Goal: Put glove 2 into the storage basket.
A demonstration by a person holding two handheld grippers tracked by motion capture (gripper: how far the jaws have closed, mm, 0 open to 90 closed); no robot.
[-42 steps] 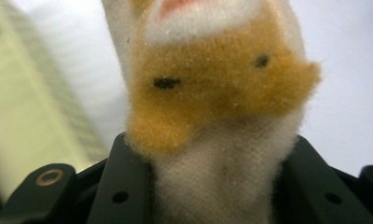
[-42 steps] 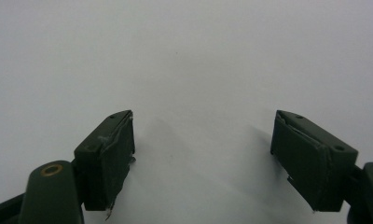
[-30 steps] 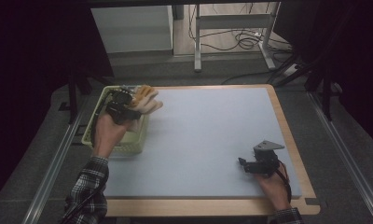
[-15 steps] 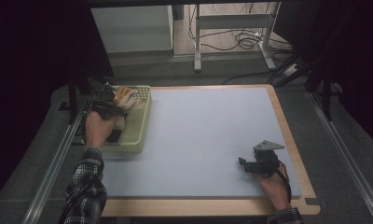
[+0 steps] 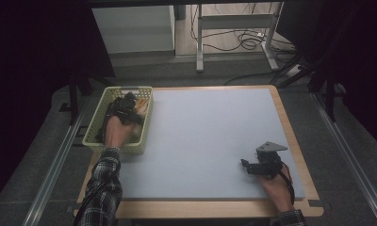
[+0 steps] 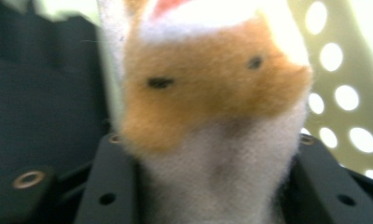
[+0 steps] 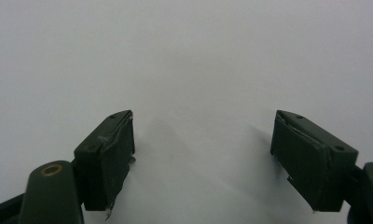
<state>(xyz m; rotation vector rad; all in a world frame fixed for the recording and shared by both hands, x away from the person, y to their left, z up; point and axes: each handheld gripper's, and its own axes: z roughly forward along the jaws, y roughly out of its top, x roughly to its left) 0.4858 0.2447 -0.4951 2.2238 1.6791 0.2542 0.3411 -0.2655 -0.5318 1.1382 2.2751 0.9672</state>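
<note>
Down at the near right of the table point(image 5: 215, 141), the right gripper point(image 5: 247, 165) rests with jaws wide apart. Farther left, the left gripper point(image 5: 126, 104) clamps a plush toy point(image 6: 212, 116) inside the basket point(image 5: 94, 136).

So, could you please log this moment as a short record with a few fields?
left gripper: over the basket, jaws closed on the plush toy
plush toy: orange and white, furry, clamped between the left jaws; whether it touches the basket floor cannot be told
basket: pale green, perforated walls, at the table's left edge
right gripper: jaws apart, nothing between them, resting at the near right of the mat
mat: light grey-blue, covering the wooden table
</note>
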